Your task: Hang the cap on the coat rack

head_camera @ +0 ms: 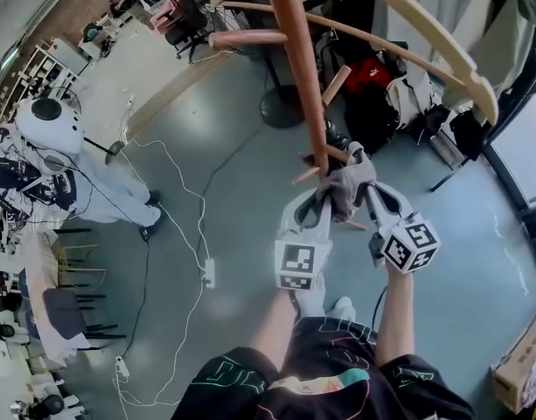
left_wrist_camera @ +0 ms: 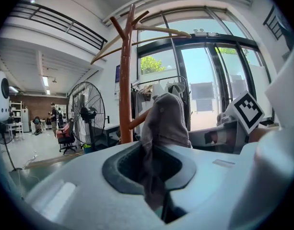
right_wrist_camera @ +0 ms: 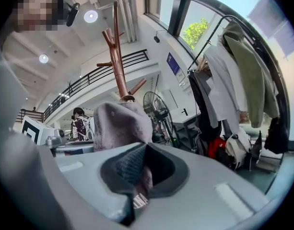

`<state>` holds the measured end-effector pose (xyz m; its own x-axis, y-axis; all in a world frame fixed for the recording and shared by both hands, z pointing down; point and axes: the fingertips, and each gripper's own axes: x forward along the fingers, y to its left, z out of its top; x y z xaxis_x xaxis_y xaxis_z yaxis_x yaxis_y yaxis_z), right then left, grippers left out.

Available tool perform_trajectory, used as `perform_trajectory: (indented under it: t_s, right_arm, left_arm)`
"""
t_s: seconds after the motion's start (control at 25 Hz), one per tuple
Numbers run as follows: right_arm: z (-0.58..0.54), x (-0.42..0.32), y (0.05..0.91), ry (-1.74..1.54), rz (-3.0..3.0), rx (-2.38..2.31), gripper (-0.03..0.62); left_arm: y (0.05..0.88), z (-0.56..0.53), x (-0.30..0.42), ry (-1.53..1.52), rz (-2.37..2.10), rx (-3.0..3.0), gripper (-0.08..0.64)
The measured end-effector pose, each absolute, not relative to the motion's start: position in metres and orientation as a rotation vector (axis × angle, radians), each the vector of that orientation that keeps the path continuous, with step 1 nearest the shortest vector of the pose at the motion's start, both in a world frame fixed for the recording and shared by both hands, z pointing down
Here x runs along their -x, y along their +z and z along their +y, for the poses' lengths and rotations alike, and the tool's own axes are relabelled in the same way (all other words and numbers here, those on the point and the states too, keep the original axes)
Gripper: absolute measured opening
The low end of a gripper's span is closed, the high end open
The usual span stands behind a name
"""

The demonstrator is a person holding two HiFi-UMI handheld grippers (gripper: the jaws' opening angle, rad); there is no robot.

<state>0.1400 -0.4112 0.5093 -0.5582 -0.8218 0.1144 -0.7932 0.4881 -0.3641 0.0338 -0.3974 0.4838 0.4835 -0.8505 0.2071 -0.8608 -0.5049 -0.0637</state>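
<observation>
Right at the coat rack (head_camera: 304, 68) pole, the grey cap (head_camera: 344, 186) hangs between 2 grippers. The left gripper (head_camera: 318, 206) and right gripper (head_camera: 371, 198) are each clamped on its fabric, 1 per side. A short peg (left_wrist_camera: 138, 120) pokes out just behind the cap, nearer the left one. I'd guess it still needs lifting over the tip.

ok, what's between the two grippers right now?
The grey cap: left gripper and right gripper each pinch a side, seen in the head view, beside the coat rack pole.
</observation>
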Motion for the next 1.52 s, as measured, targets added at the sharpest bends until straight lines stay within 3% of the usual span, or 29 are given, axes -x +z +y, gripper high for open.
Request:
perform_trajectory:
  t_s: [1.04, 1.52]
  right_arm:
    - [-0.435, -0.11, 0.567, -0.772, 2.692, 1.457, 0.008]
    - [-0.441, -0.094, 0.58, -0.703, 2.753, 1.583, 0.009]
  left_arm:
    - [0.559, -0.426, 0.0, 0.435, -1.501, -2.465, 0.052]
    - [0.582, -0.431, 0.013, 0.488, -1.446, -2.427, 0.052]
